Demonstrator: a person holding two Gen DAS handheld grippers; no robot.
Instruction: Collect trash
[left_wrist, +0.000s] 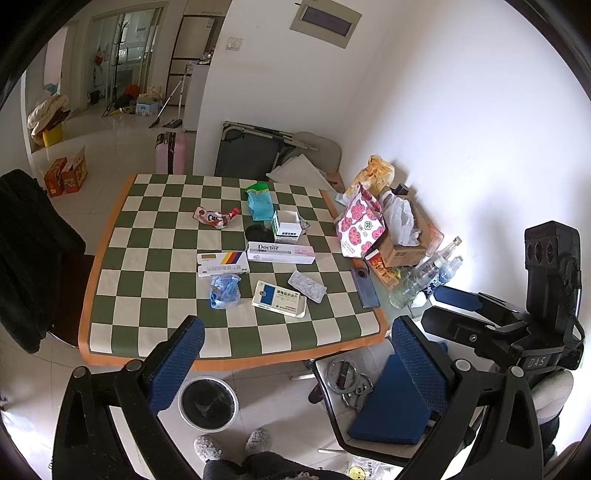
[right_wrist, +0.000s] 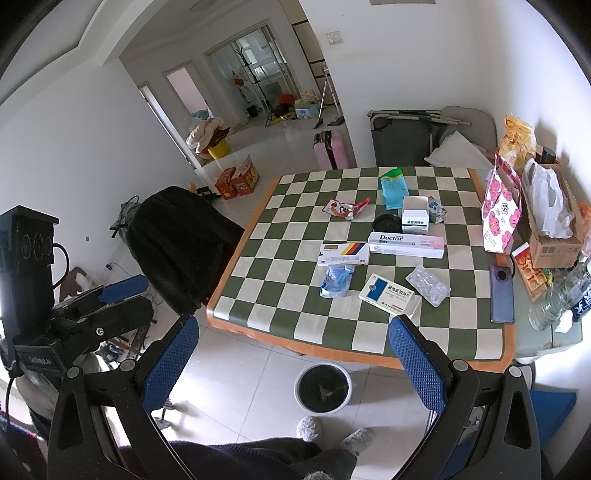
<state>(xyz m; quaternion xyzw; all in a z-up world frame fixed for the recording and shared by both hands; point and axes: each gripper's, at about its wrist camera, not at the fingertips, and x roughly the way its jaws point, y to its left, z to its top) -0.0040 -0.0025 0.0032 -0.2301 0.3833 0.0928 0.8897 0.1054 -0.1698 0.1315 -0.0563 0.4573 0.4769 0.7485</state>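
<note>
Trash lies on a green-and-cream checkered table (left_wrist: 147, 295) (right_wrist: 280, 317): a red-white wrapper (left_wrist: 216, 217) (right_wrist: 345, 209), a crumpled blue wrapper (left_wrist: 224, 291) (right_wrist: 336, 280), a teal packet (left_wrist: 258, 201) (right_wrist: 394, 190), a blister pack (left_wrist: 307, 286) (right_wrist: 427, 285) and several medicine boxes, one marked Doctor (left_wrist: 280, 253) (right_wrist: 406, 244). A white bin with a black liner (left_wrist: 208, 403) (right_wrist: 323, 387) stands on the floor before the table. My left gripper (left_wrist: 299, 332) and right gripper (right_wrist: 293, 332) are both open and empty, held short of the table's near edge.
A phone (left_wrist: 365, 287) (right_wrist: 501, 293), bottles (left_wrist: 424, 280), a pink floral bag (left_wrist: 360, 225) (right_wrist: 500, 218) and a cardboard box (right_wrist: 554, 240) crowd the table's right side by the wall. A dark-draped chair (right_wrist: 177, 240) stands left. A chair with a blue cushion (left_wrist: 391, 402) stands near right.
</note>
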